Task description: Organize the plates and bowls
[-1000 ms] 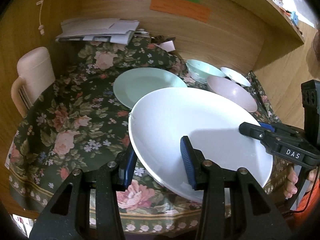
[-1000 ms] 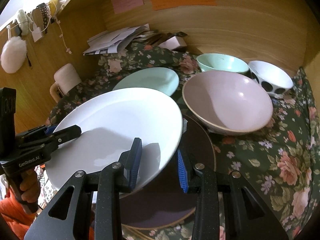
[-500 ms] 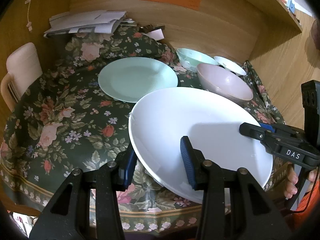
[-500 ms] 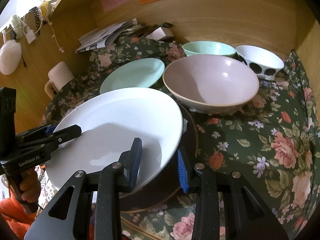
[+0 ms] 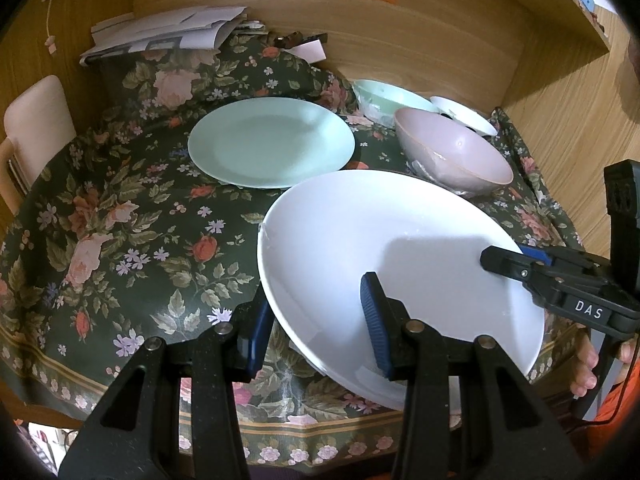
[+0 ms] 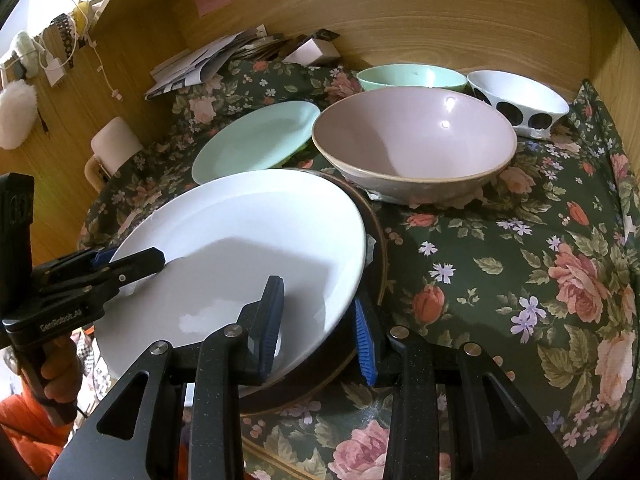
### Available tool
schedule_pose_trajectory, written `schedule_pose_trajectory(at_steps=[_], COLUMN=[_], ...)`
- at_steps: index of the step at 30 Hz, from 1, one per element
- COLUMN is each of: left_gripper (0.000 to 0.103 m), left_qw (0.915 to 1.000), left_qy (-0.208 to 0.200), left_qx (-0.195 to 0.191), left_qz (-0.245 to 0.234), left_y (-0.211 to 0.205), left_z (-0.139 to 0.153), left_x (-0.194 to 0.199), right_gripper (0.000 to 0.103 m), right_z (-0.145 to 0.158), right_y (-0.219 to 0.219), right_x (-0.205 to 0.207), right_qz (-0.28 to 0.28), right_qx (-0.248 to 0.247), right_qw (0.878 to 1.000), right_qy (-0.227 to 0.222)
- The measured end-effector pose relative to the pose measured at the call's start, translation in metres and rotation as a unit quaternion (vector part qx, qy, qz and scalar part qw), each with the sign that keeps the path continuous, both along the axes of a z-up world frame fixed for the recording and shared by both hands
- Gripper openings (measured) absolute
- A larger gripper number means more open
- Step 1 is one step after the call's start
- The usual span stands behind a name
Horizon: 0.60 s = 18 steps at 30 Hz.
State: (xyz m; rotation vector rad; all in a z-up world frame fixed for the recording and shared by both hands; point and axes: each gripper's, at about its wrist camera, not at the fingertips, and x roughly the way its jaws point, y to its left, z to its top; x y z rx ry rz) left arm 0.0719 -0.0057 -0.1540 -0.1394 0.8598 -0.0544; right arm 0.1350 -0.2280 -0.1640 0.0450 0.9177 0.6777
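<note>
A large white plate hangs tilted just above the floral tablecloth at the table's near edge. My left gripper is shut on its near rim, one pad under it and one on top. From the other side my right gripper is shut on the white plate together with a dark brown plate lying under it. Each gripper shows in the other's view: the right gripper, the left gripper. On the cloth behind lie a mint plate and a pink bowl.
Against the back wall stand a mint bowl and a white bowl with dark dots. Papers are piled at the back left, and a cream mug stands at the left. Wooden walls close in the back and right.
Both grippers have sunk and moved in over the table with the plates still held. The mint plate and the bowls now look nearer and larger. Neither grip has changed.
</note>
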Motion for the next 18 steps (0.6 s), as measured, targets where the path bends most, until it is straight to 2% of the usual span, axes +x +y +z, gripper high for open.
schedule_pose_trajectory(at_steps=[10,18], left_gripper=[0.043,0.043], left_qw=[0.9998,0.9997], left_qy=[0.016,0.02], left_qx=[-0.011,-0.012], left_qz=[0.003,0.001], left_y=[0.007,0.008], left_z=[-0.009,-0.011], left_x=[0.008,0.013], right_gripper=[0.033,0.03], right_z=[-0.001,0.0], right_y=[0.006,0.004], right_x=[0.006,0.007], right_qz=[0.009,0.011], right_qx=[-0.003,-0.006], right_qw=[1.0,1.0], right_qy=[0.013,0.026])
